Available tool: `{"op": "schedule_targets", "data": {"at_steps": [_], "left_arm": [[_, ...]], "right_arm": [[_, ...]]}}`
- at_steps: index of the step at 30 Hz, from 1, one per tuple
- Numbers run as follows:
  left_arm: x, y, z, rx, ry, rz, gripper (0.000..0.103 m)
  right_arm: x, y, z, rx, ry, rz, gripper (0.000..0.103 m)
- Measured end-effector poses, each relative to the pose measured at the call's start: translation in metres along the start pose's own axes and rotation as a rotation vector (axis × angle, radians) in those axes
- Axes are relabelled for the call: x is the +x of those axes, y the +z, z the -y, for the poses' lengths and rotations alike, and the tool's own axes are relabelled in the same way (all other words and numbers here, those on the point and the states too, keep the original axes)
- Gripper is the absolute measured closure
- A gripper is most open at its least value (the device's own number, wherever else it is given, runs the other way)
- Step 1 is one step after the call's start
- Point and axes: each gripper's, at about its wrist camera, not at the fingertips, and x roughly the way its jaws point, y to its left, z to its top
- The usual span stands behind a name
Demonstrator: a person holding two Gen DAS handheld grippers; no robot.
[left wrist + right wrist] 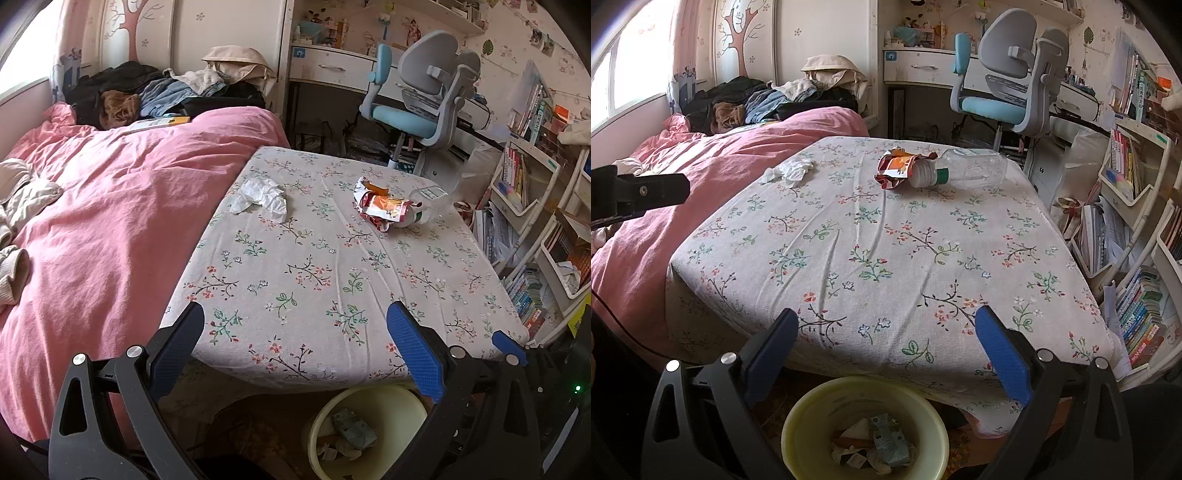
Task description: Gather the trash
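Bedroom scene from two wrist cameras, both looking across a tabletop (886, 236) covered in a floral cloth, with a bed under a pink quilt (110, 206) filling the left of each frame.

In the left wrist view, the left gripper (295, 343) sits at the bottom of the frame with its blue-padded jaws spread wide, holding nothing. In the right wrist view, the right gripper (886, 347) is likewise wide open and empty at the bottom centre.

Three pieces of trash lie on the far half of the tabletop — a crumpled white tissue (790, 170) toward the upper left, a crinkled red-and-orange snack wrapper (897, 170) near upper centre, and a clear plastic bottle (967, 173) on its side, its capped end touching the wrapper.

A pale yellow trash bin (812, 417) stands on the floor below the near edge of the tabletop, at the bottom centre, with scraps of paper and packaging inside. A grey and blue desk chair (1008, 74) stands at the upper right.
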Motion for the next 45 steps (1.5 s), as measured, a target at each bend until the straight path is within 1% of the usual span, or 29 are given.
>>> {"op": "schedule_targets", "data": {"at_steps": [45], "left_arm": [[0.0015, -0.0005, 0.0019, 0.003, 0.005, -0.007, 0.007]], "right_arm": [[-0.0001, -0.0003, 0.0016, -0.008, 0.0, -0.006, 0.011]]}}
